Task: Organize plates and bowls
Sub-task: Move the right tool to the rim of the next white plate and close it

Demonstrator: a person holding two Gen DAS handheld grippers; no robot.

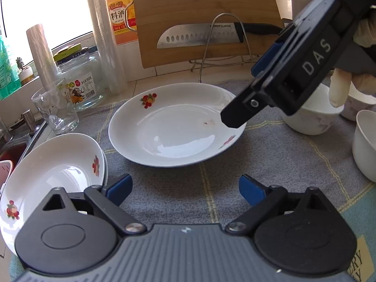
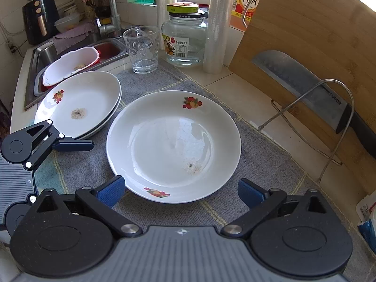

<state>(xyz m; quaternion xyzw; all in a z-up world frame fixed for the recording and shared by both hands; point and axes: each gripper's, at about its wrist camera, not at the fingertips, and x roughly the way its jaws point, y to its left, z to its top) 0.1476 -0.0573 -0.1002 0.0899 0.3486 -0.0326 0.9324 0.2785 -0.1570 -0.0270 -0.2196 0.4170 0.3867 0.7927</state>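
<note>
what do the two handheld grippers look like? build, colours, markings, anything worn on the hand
Both match: ribbed grey body, black round pivot housings, black link arms with silver rivets, blue ribbed pads on the jaws. The left gripper and right gripper each show a small white mark on the grey body. The right one's side reads "DAS" in white. A pale glove covers the hand behind it.

What I can't fully see around the single plate [image 2: 174, 145]

From my left wrist view, my right gripper [image 1: 237, 117] covers that plate's right rim; beyond it, 3 white bowls [image 1: 312, 117] are partly hidden or cut by the frame edge. Left of the plate, the stacked plates [image 2: 80, 103] sit partly behind my left gripper [image 2: 77, 145], so I cannot count them. The jar label [image 2: 178, 47] behind is too small to read.
</note>
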